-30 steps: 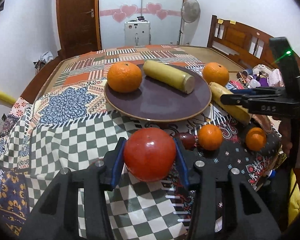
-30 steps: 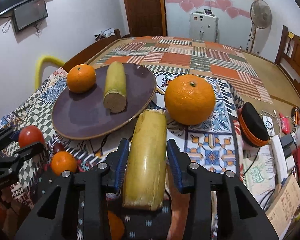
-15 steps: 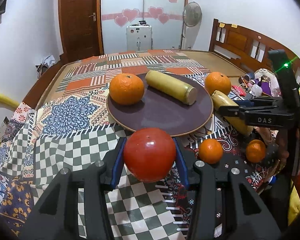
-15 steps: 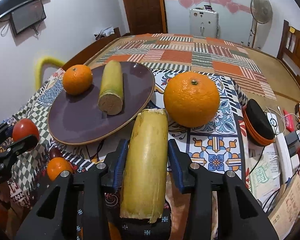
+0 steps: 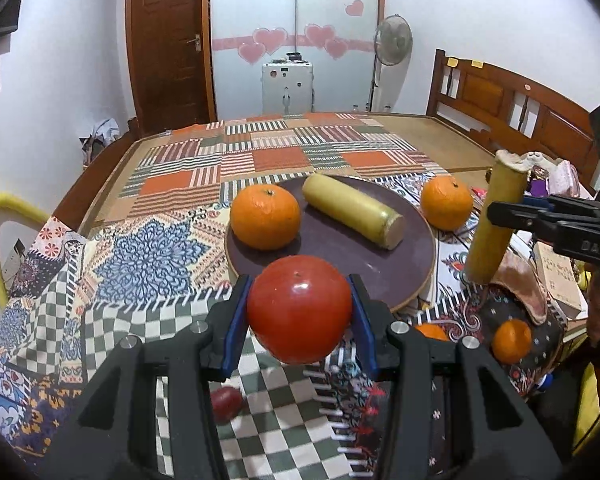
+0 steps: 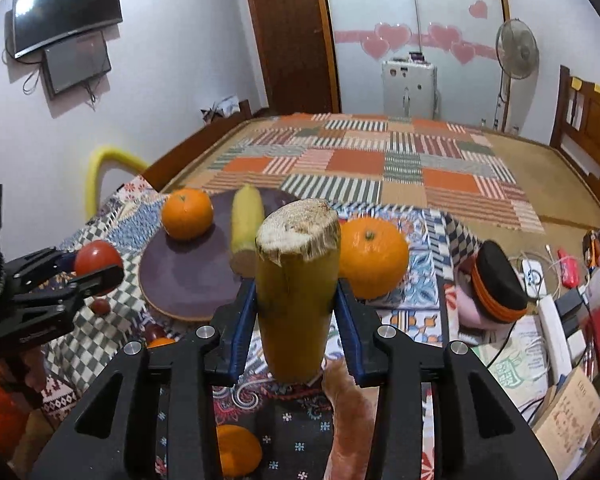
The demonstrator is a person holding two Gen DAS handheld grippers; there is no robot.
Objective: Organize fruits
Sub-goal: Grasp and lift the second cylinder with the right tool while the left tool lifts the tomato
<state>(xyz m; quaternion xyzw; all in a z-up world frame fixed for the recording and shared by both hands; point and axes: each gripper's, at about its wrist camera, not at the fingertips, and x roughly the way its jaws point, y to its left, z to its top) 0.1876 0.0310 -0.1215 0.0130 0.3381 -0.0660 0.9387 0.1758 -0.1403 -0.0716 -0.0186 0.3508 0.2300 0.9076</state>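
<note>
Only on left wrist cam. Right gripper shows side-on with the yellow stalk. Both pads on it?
Observer: Yes. In the right wrist view the right gripper has both blue pads pressed on the yellow stalk.
Operator: My red fruit overlaps the plate here. Touching?
Observer: No. From that side the red fruit in the left gripper sits left of the plate rim, with a gap.
Operator: What's hidden behind the stalk?
Observer: A black cap with orange bands, right of the loose orange, apart from it.
</note>
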